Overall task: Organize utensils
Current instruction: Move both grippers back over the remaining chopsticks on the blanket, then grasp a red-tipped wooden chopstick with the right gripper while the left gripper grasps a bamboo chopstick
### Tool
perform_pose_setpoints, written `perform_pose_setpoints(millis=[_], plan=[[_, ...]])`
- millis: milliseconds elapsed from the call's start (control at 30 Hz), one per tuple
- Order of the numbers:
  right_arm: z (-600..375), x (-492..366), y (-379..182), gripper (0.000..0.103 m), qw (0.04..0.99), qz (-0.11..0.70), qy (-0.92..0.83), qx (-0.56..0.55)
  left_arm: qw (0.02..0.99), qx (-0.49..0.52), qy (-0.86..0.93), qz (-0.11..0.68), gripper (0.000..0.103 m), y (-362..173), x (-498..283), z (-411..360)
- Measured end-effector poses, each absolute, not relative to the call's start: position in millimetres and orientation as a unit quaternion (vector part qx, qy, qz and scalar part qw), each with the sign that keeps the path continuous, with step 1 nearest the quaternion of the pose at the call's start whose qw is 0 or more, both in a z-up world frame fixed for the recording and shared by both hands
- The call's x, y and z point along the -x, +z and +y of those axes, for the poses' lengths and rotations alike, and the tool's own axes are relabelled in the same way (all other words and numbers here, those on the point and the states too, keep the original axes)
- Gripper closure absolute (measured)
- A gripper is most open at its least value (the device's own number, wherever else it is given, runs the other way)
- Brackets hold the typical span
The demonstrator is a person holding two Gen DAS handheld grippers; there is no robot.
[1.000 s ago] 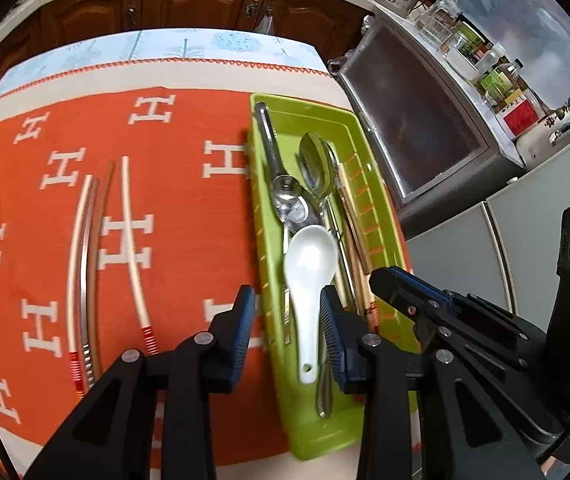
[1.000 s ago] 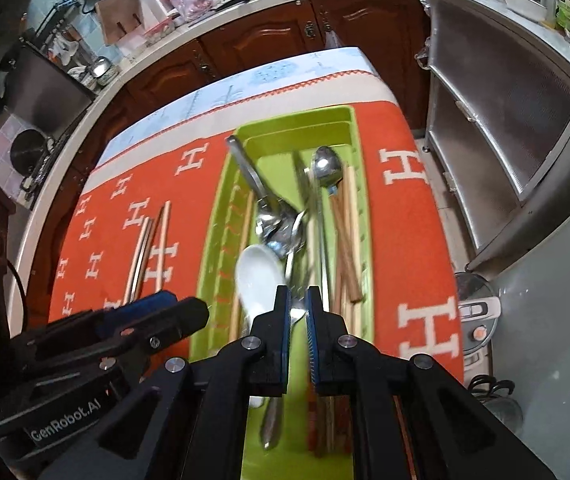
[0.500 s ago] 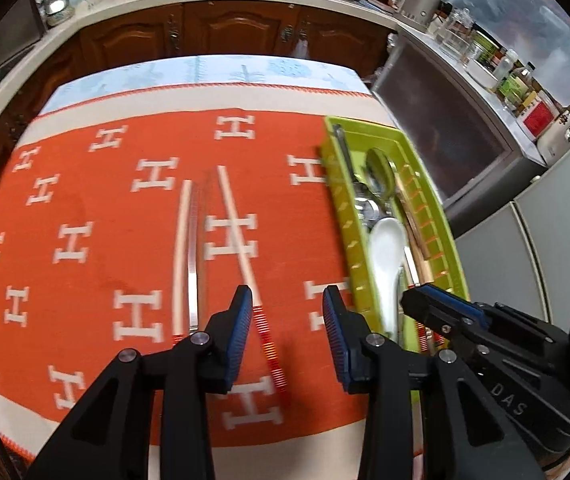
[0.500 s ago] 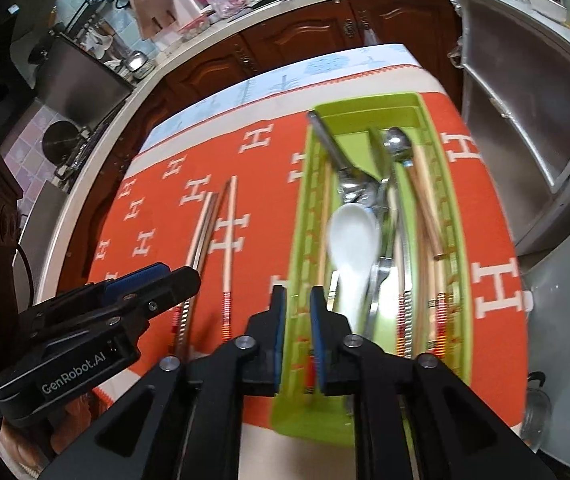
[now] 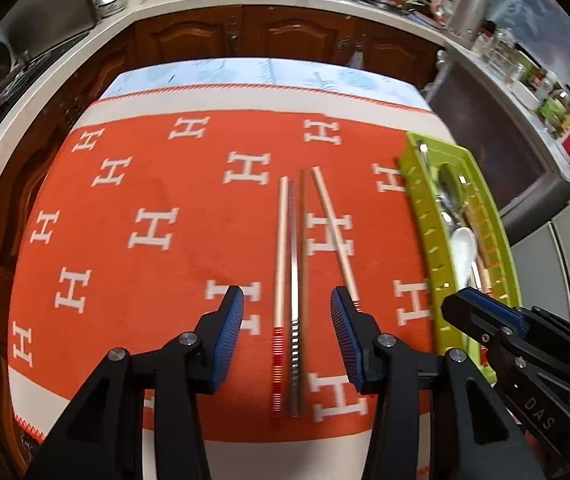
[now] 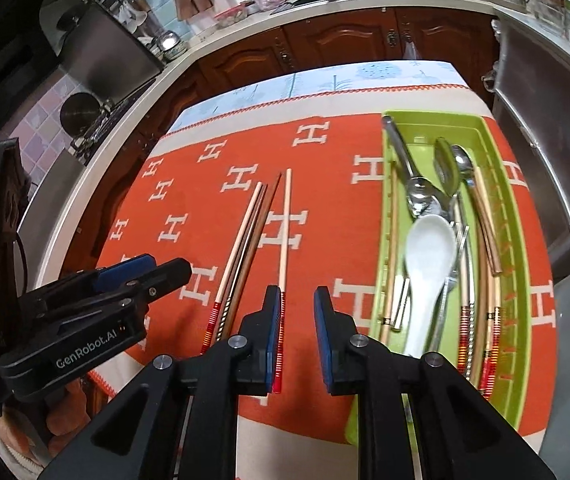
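At the bottom of the left wrist view we are holding the left gripper (image 5: 283, 332) with its jaws spread fairly wide, having just been opening, nothing pressed between them, above the striped ends of the loose chopsticks (image 5: 290, 280) lying on the orange cloth (image 5: 133, 184). Our right gripper (image 6: 296, 334) is standing narrowly parted and empty (one chopstick lies just beside its left pad). Farther up at the right, the green tray (image 6: 525, 264) is holding the white spoon (image 6: 429, 256), metal spoons and more chopsticks.
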State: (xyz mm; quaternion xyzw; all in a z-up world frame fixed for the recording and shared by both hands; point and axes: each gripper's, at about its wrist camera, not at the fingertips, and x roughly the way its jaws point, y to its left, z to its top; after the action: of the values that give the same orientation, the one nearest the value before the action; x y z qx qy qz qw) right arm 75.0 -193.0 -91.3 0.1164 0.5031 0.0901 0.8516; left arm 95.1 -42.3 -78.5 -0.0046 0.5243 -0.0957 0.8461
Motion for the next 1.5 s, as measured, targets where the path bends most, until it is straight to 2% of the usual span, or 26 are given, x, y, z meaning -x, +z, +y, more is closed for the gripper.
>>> perform_pose_setpoints(millis=[533,1033,1100,1267,1300,1400,1500], plan=[[-162,-118,-147,0.086,0.828,0.547,0.082,-0.09,0.808,0.015,-0.085,0.582,0.059,-141,-113,-5],[-111,-135,-184,0.086,0.83,0.553,0.076,0.017,0.81,0.01,-0.124,0.573,0.059,-149,-121,-17],[-108,-135,-186,0.095,0.835,0.546,0.066,0.03,0.81,0.01,-0.129,0.571,0.059,-150,-120,-18],[-122,-135,-184,0.097,0.839,0.541,0.062,-0.005,0.809,0.008,-0.137,0.571,0.059,-151,-121,-22],[-127,-135,-183,0.097,0.839,0.54,0.059,-0.013,0.808,0.009,-0.138,0.573,0.06,-152,-121,-23],[-143,-133,-176,0.097,0.84,0.538,0.055,-0.049,0.807,0.008,-0.138,0.575,0.07,-154,-123,-27],[-156,-130,-168,0.097,0.843,0.53,0.055,-0.074,0.808,0.002,-0.136,0.573,0.074,-156,-128,-37]])
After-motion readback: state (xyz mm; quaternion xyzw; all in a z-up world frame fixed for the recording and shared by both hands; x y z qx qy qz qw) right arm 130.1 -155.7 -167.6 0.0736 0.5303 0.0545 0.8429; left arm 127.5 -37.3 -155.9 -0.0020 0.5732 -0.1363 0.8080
